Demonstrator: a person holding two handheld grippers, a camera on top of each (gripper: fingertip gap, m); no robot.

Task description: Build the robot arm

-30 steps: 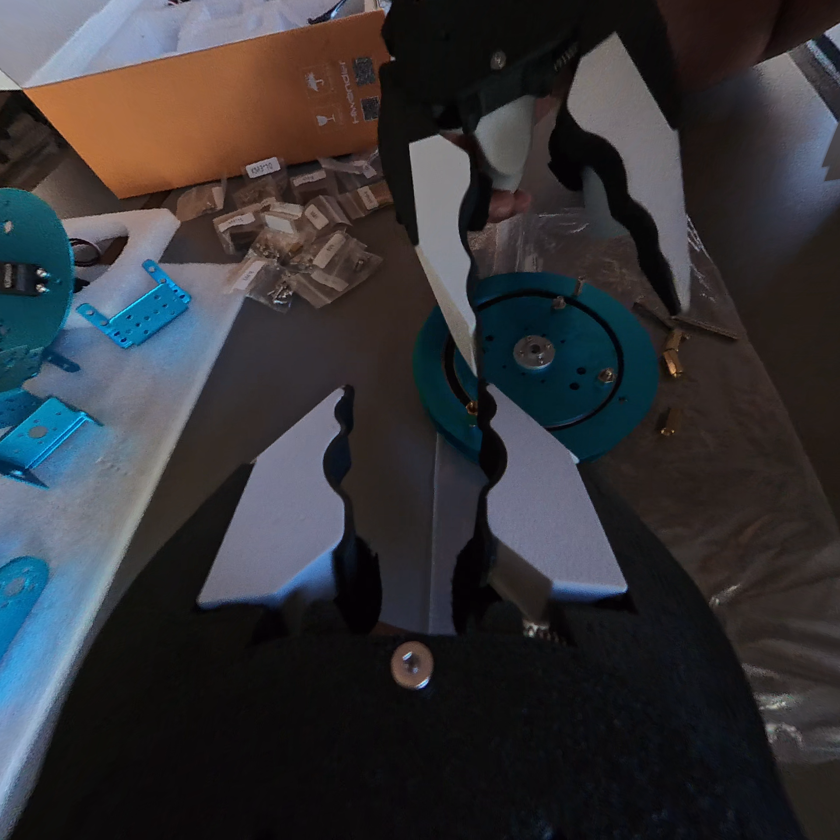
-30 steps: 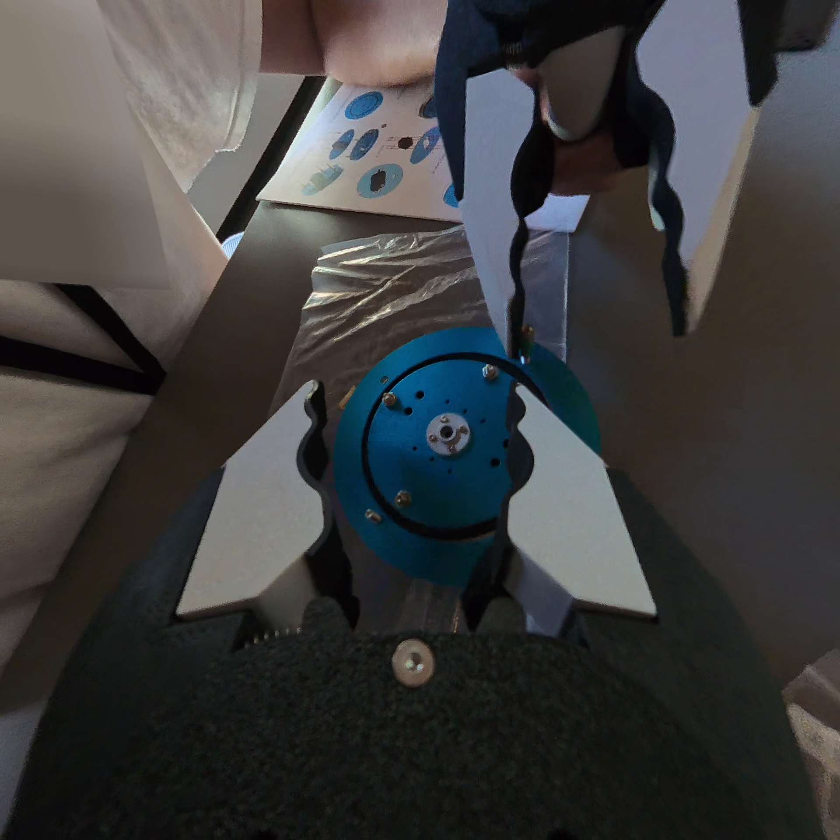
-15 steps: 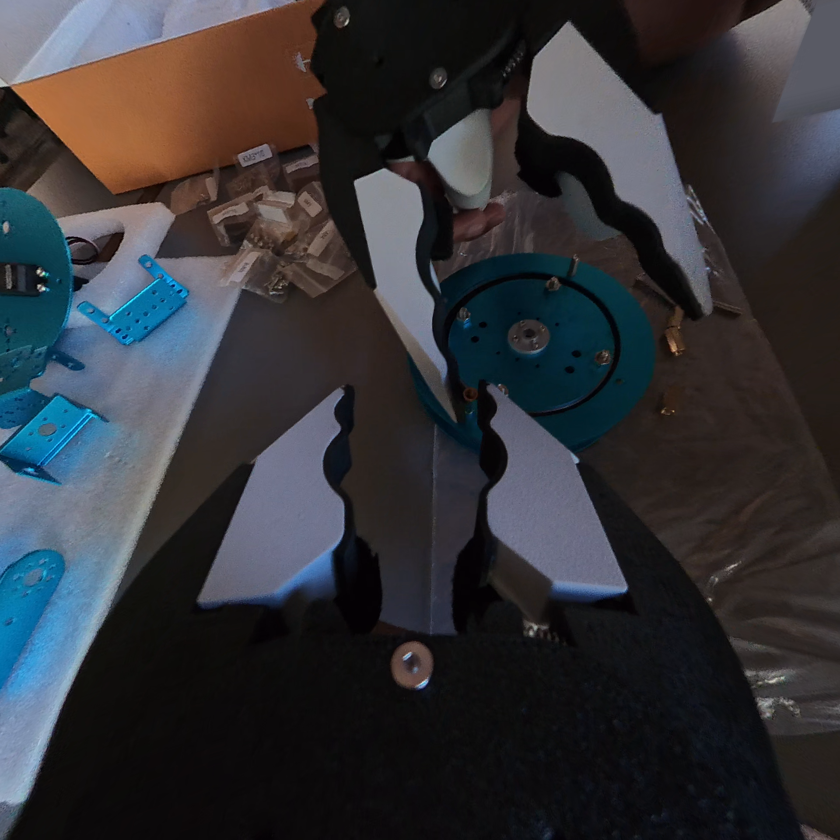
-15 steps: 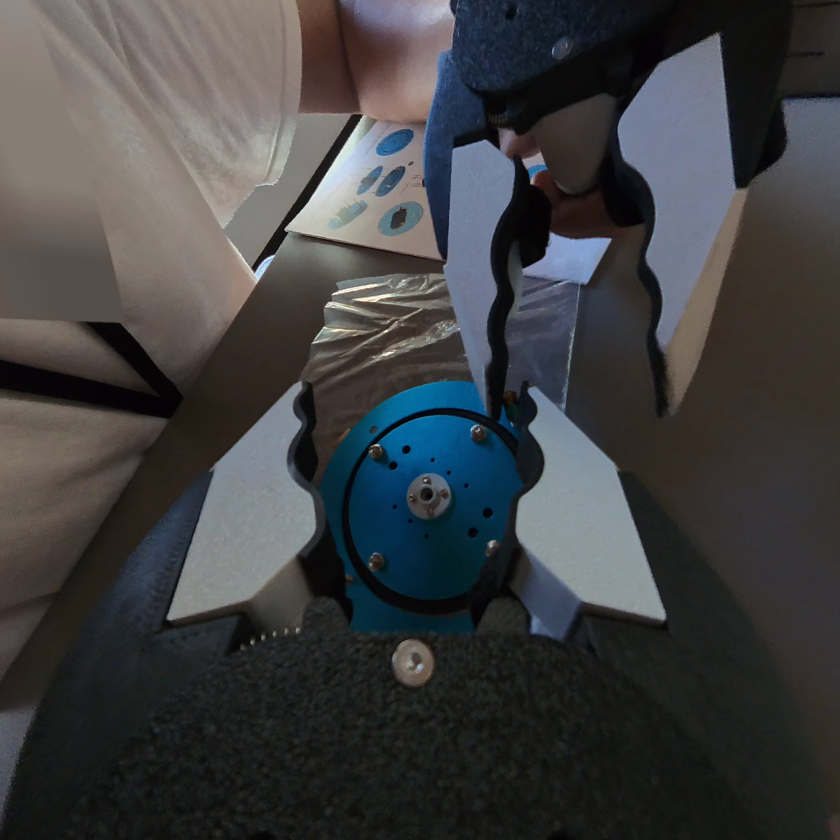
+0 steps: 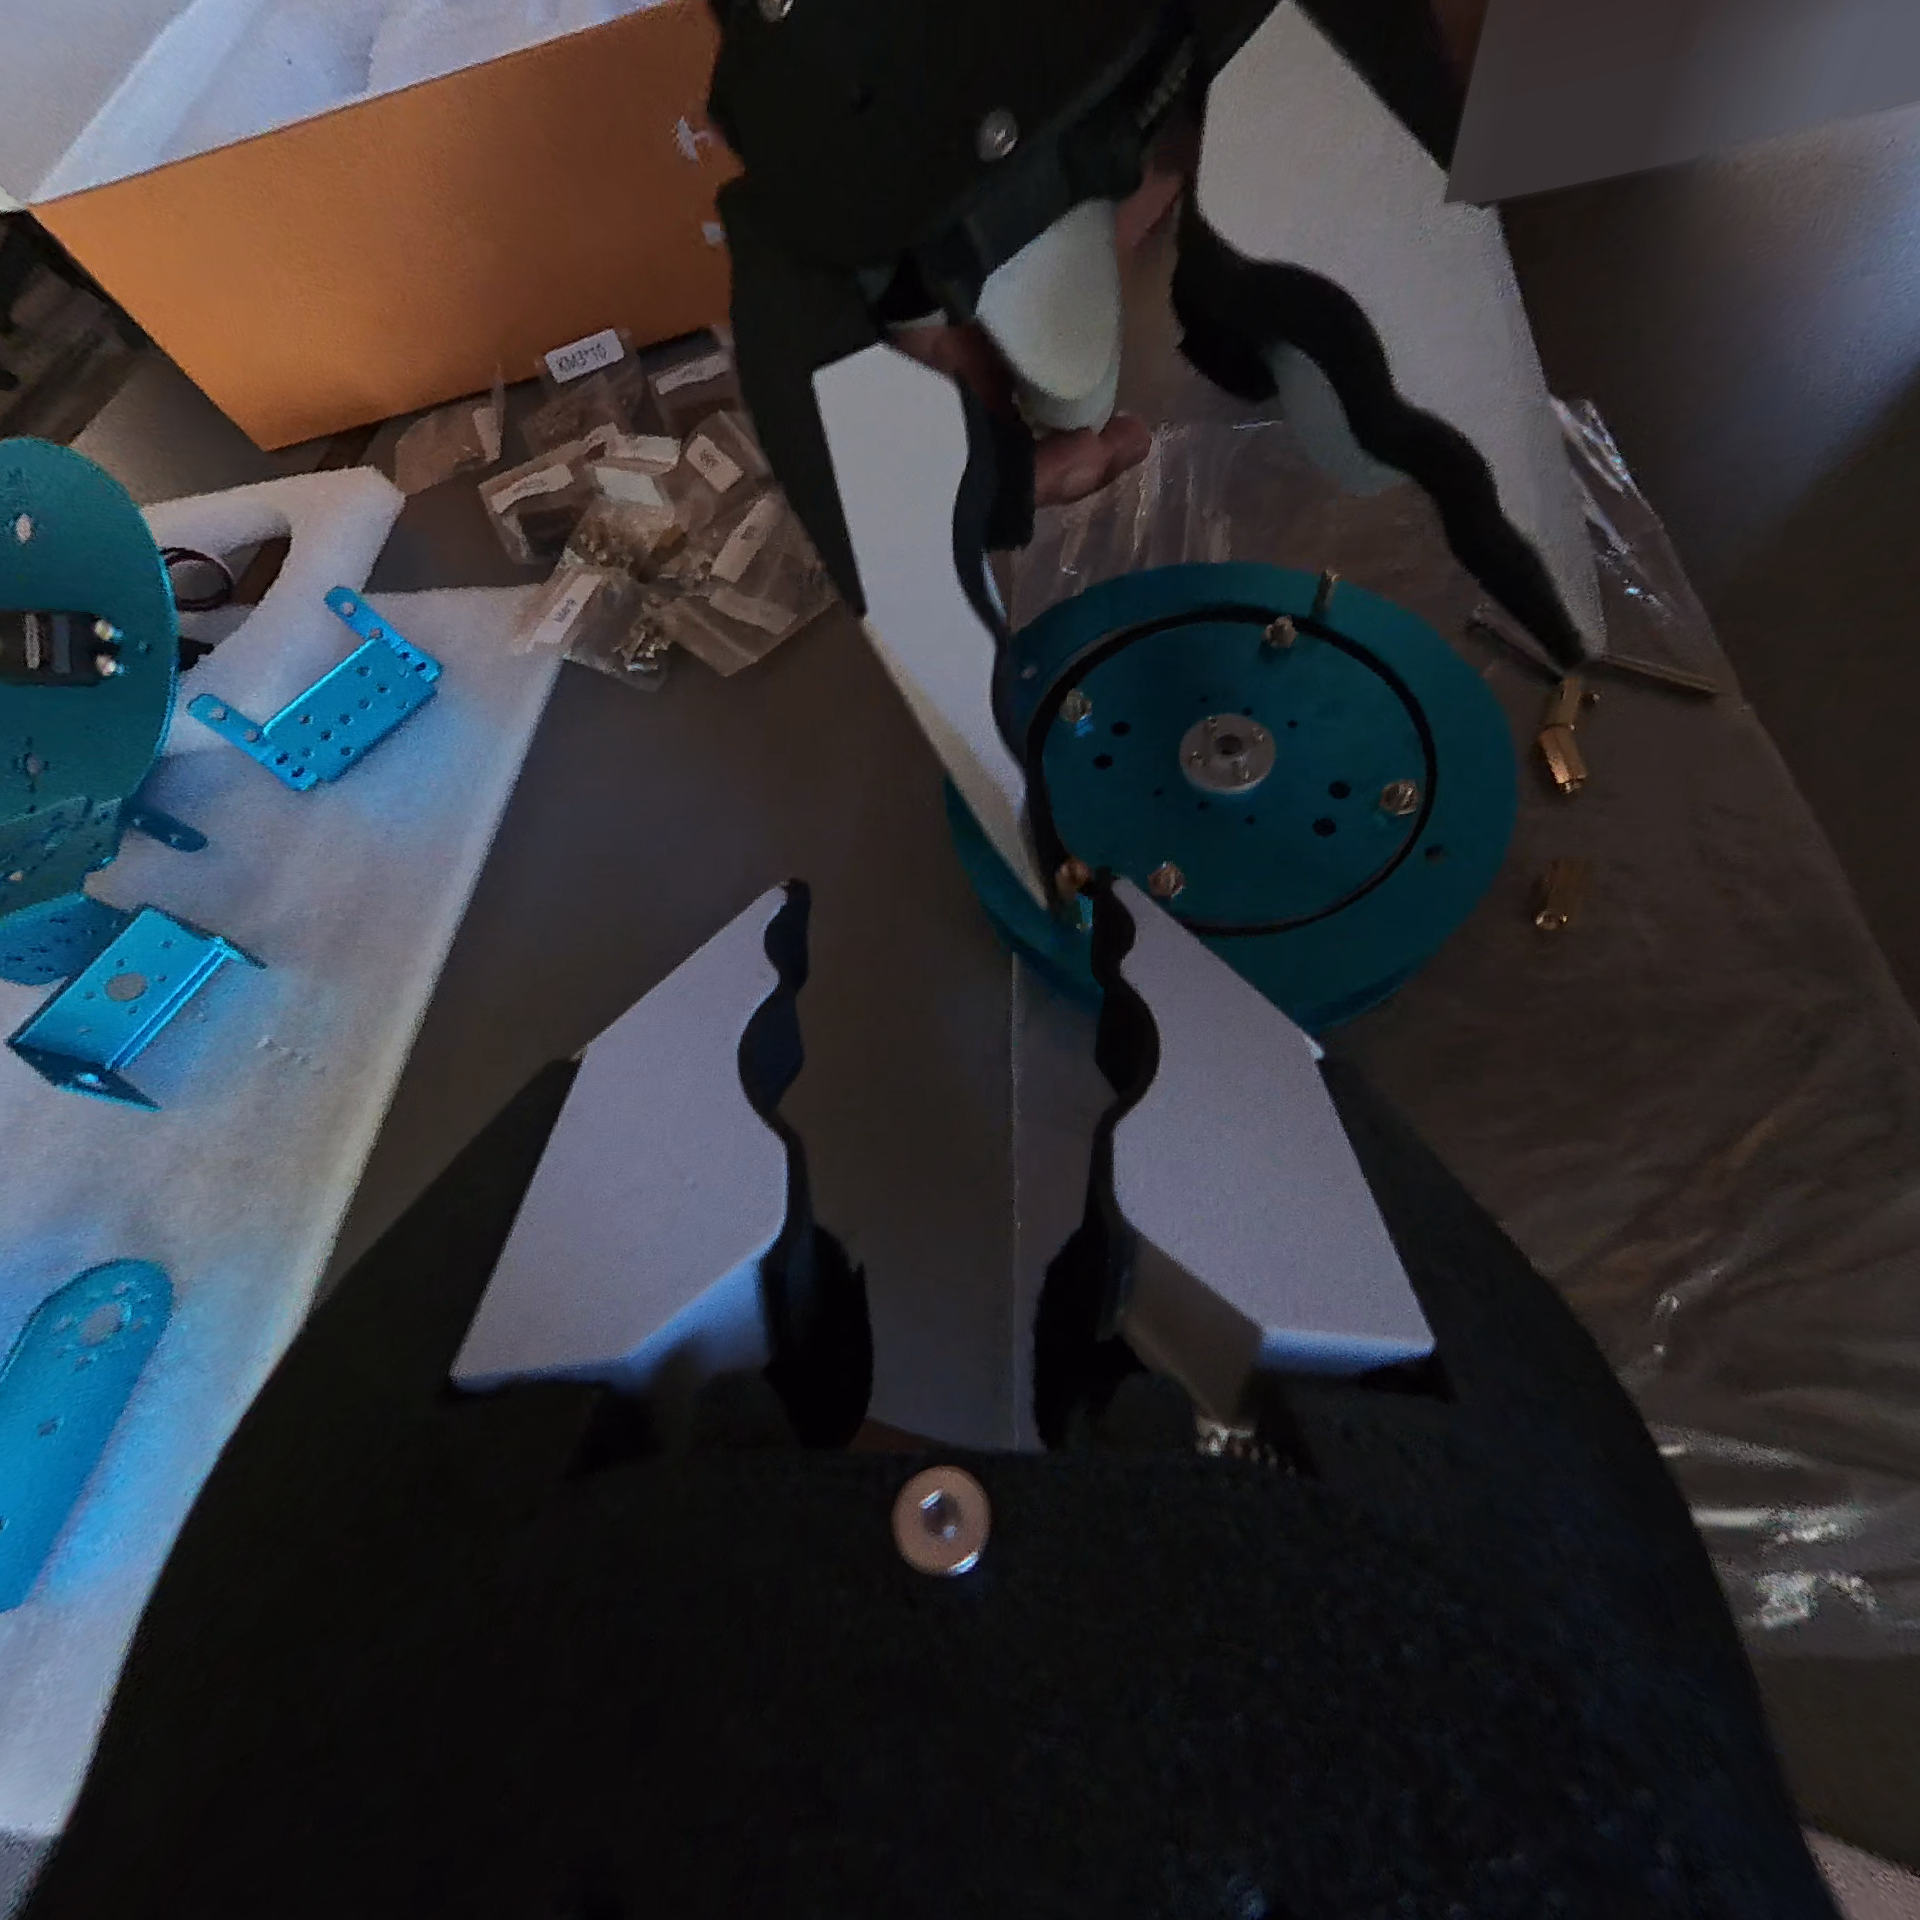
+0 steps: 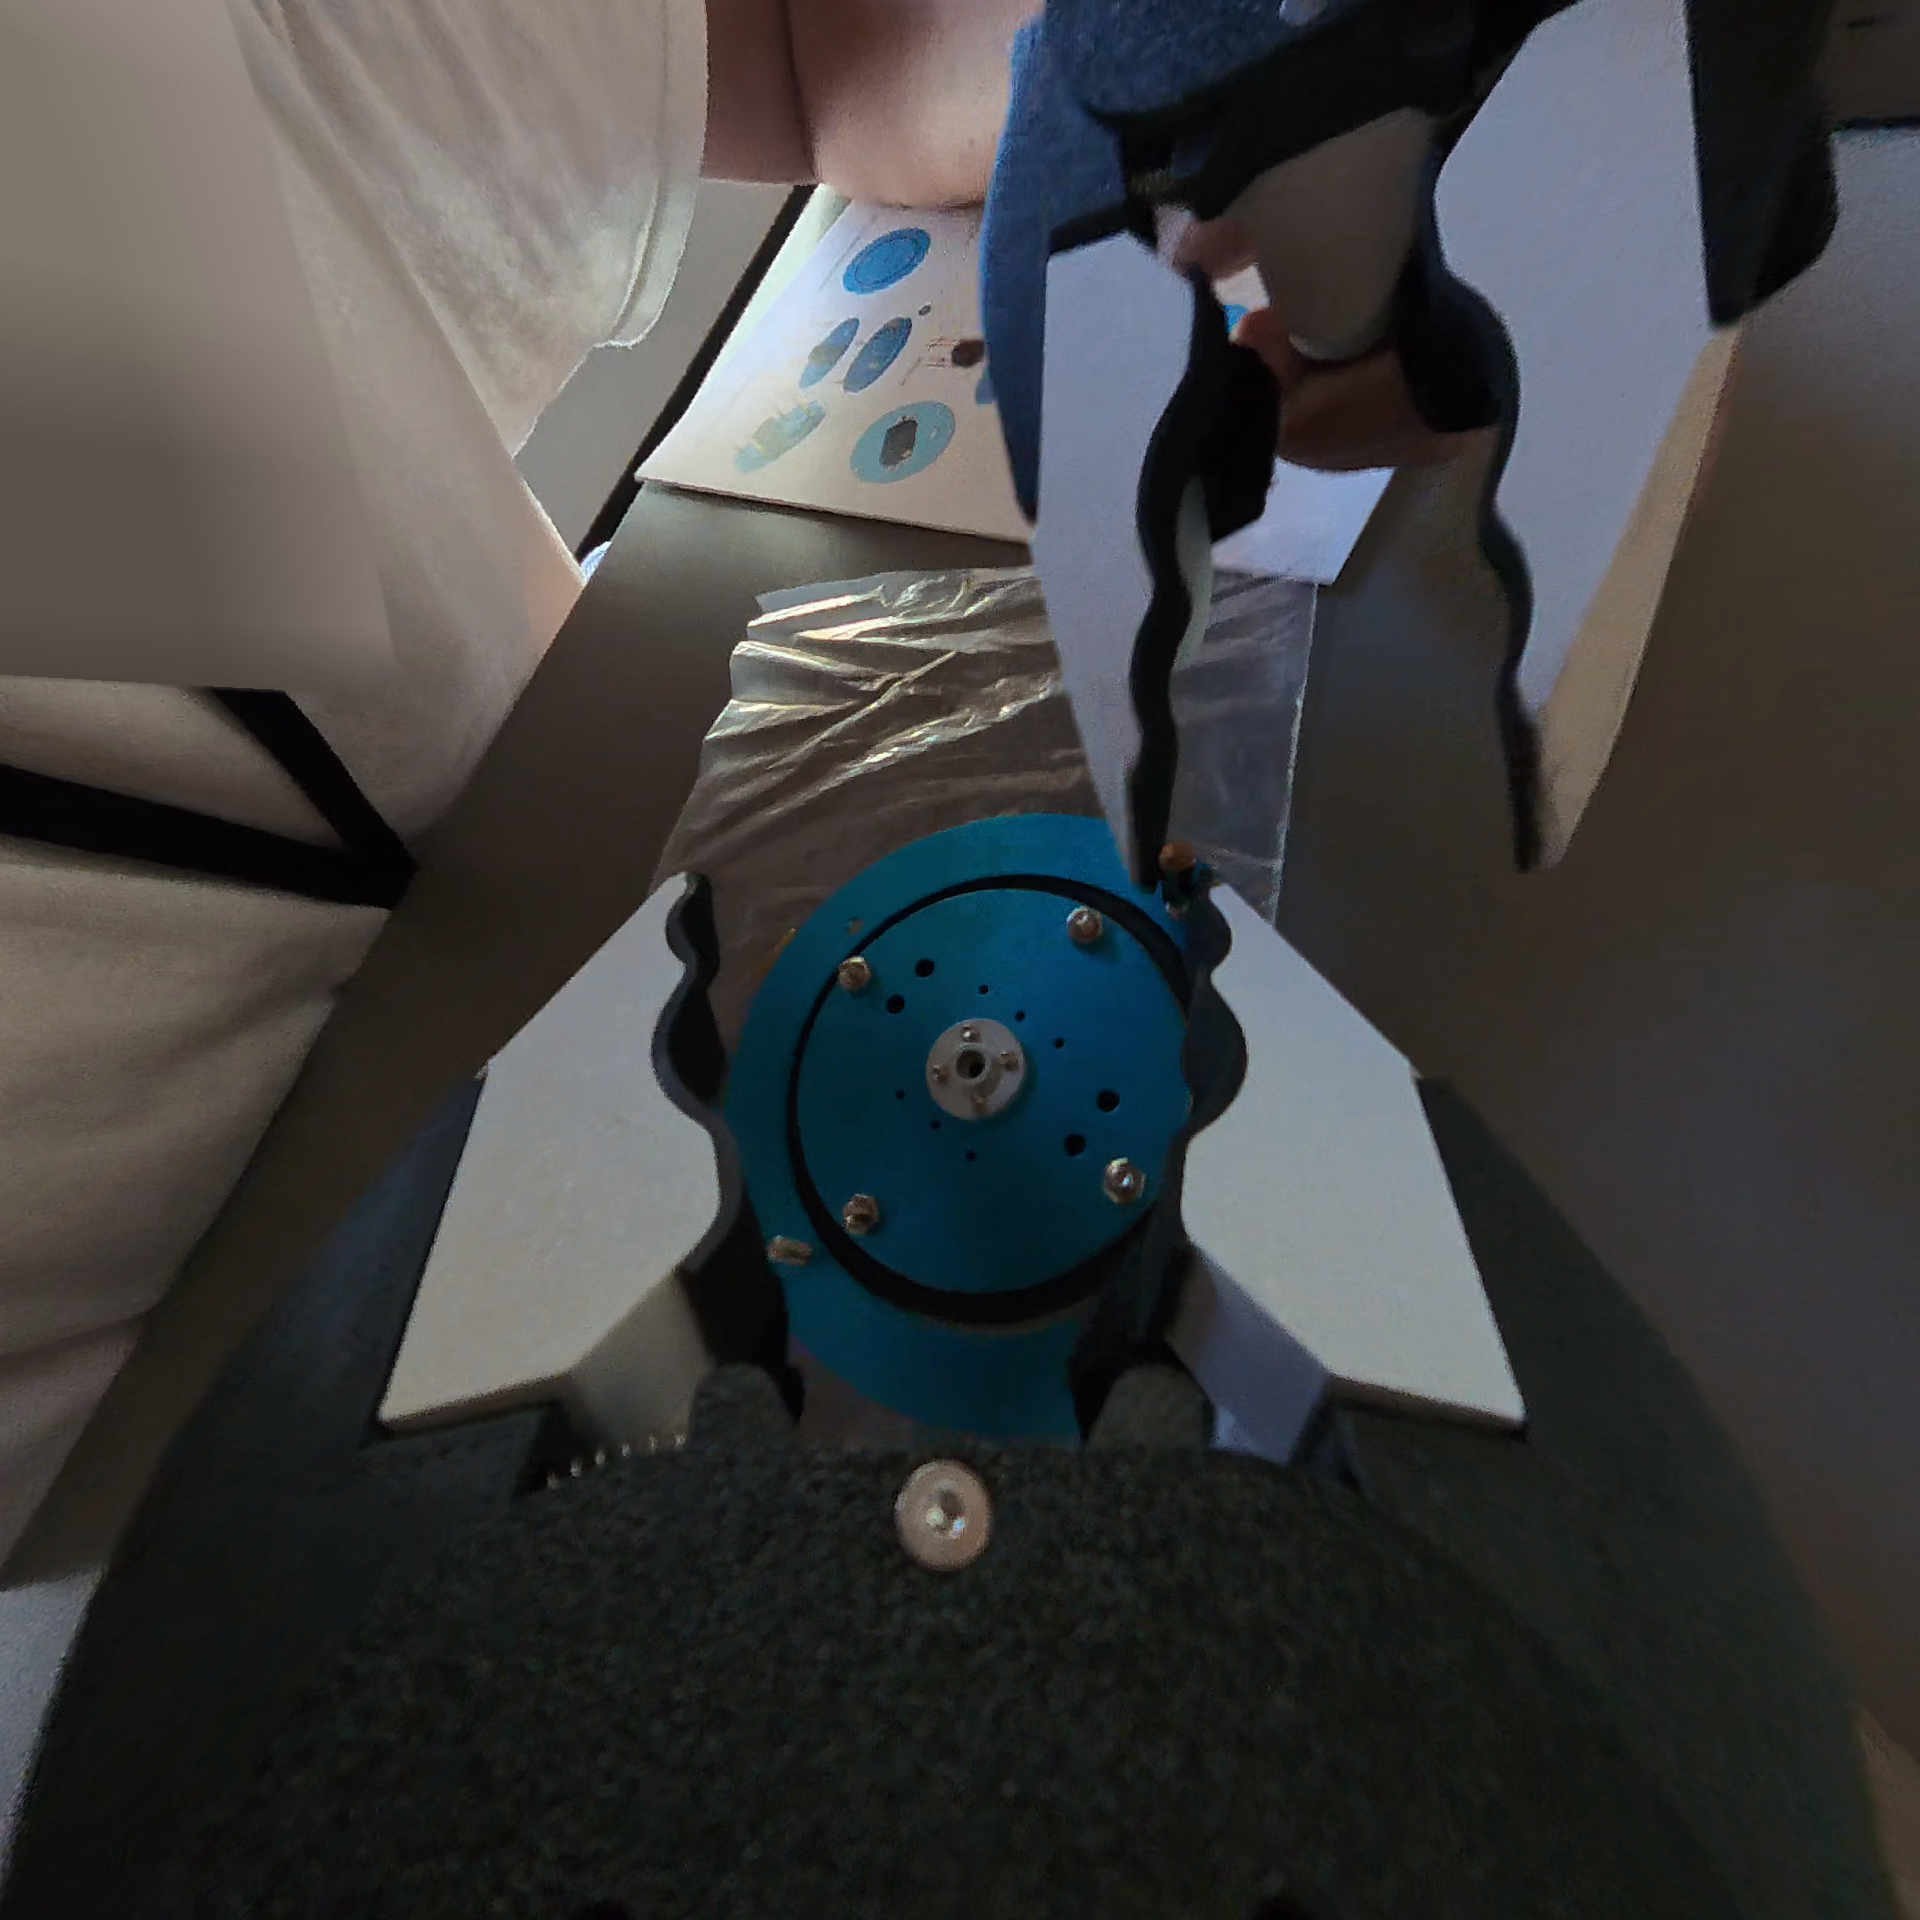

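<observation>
A round blue metal disc [image 5: 1299, 842] with a silver hub and brass screws lies on clear plastic sheet [image 5: 1662, 1143]. My left gripper [image 5: 951, 899] is open and empty. Its right fingertip is at the disc's near rim, beside an upright brass standoff [image 5: 1070, 878]. My right gripper [image 5: 1299, 748] reaches in from the far side, open, with its fingers on either side of the disc. In the right wrist view the disc [image 6: 1039, 1195] lies between the open fingers of my right gripper [image 6: 951, 899]. The left gripper [image 6: 1333, 854] hangs above the disc's far rim, by the standoff [image 6: 1174, 857].
An orange cardboard box [image 5: 364, 229] and small bags of hardware [image 5: 644, 551] sit at the back. A white foam sheet [image 5: 312, 935] on the left carries blue brackets [image 5: 343, 707]. Loose brass standoffs [image 5: 1558, 738] lie right of the disc. A printed sheet [image 6: 862, 384] and a person in white [image 6: 260, 416] are nearby. The disc [image 6: 1039, 1195] is about equally far from each gripper, around 6 cm. My left wrist view [image 5: 1136, 687] looks at it from another angle.
My right gripper has moved forward and down, so the disc now lies between its fingers. My left gripper has stayed open near the disc's rim by the standoff.
</observation>
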